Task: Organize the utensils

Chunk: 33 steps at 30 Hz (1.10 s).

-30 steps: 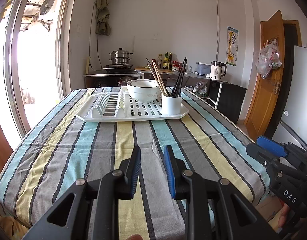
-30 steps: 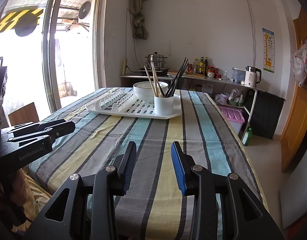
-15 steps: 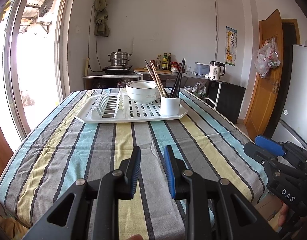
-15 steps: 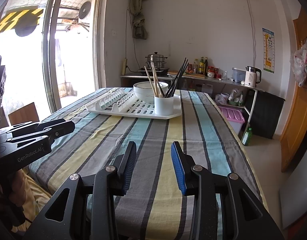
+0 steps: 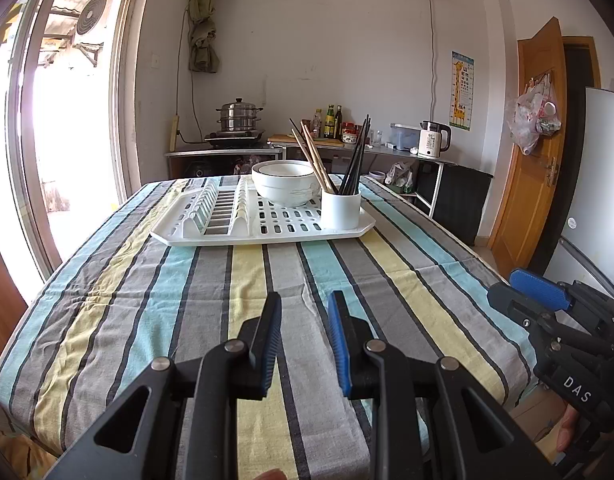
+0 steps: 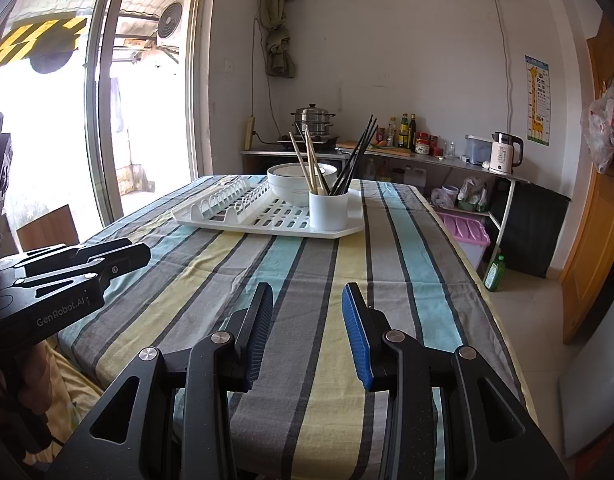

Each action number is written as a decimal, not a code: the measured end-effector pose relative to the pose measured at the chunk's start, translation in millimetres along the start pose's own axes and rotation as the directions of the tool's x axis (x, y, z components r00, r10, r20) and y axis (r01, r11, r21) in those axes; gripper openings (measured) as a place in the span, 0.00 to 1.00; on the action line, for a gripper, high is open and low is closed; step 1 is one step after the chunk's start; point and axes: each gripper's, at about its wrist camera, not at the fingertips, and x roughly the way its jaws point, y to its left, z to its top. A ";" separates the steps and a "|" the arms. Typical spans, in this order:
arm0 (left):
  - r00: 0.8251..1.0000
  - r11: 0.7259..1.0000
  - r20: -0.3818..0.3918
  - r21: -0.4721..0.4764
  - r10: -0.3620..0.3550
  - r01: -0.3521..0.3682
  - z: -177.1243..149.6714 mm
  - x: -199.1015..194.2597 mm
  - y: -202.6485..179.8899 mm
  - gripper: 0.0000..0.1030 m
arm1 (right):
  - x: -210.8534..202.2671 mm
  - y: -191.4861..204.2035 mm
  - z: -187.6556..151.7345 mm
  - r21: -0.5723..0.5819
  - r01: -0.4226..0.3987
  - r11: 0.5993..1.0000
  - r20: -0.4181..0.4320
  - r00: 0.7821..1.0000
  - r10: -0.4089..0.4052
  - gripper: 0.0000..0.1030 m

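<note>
Step in hand, by the look of it: both grippers held back at the near edge of the striped cloth-covered tabletop point(image 5: 243, 280), well apart from the task's things; fits either an approach or a pull-back after sorting, so no move bid

Left to right: left gripper point(image 5: 303, 340), fingers parted, holding nothing; white slotted plastic drying tray point(image 5: 211, 236) mid-table; white round ceramic bowl point(image 5: 285, 184) on it; white cylindrical cup point(image 5: 341, 210) at the tray's right corner, pale wooden chopsticks point(image 5: 313, 156) leaning left, black chopsticks point(image 5: 357, 160) leaning right, already grouped by colour; right gripper point(image 6: 307, 332), fingers parted wider, holding nothing
</note>
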 end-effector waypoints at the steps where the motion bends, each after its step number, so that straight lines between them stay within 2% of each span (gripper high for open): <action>1: 1.000 1.000 -0.001 0.001 0.001 -0.001 0.2 0.4 0.3 0.25 | 0.0 0.0 0.0 0.000 0.000 1.000 -0.001 1.000 0.000 0.36; 33: 1.000 1.000 -0.008 -0.008 0.001 -0.001 -1.6 0.4 1.1 0.25 | -0.4 2.1 0.2 0.000 0.000 1.000 -0.007 1.000 0.000 0.36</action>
